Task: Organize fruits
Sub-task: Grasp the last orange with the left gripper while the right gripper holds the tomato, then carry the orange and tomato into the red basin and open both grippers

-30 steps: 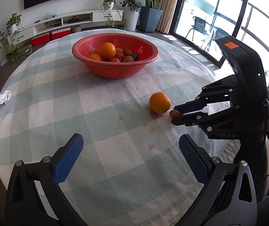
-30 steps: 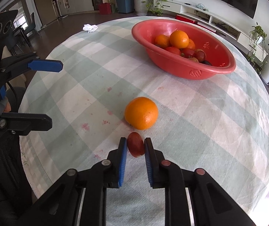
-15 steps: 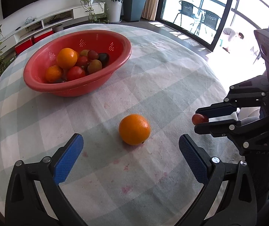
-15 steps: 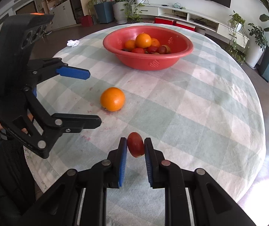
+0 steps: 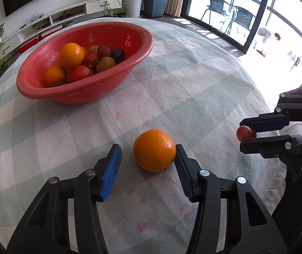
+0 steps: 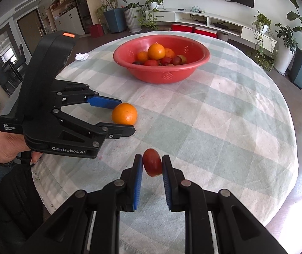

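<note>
A loose orange (image 5: 154,150) lies on the checked tablecloth (image 5: 193,84), between the blue pads of my left gripper (image 5: 146,148). The jaws are closing: the right pad touches the orange, the left pad stands a little off it. The right wrist view shows the same orange (image 6: 124,113) inside the left gripper (image 6: 127,116). My right gripper (image 6: 152,157) is shut on a small red fruit (image 6: 152,165) and holds it above the cloth, to the right of the orange (image 5: 246,133). A red bowl (image 5: 146,42) with oranges and several small fruits stands farther back.
A crumpled white tissue (image 6: 82,56) lies near the table's far left edge. Pink stains (image 5: 142,199) mark the cloth under the left gripper. A person's hand (image 6: 4,144) holds the left gripper. The round table's edge (image 6: 278,211) drops away at the right.
The left gripper has come forward over the orange and narrowed its jaws from wide open to close around it. The right gripper lifted the red fruit off the cloth and drew back to the right.
</note>
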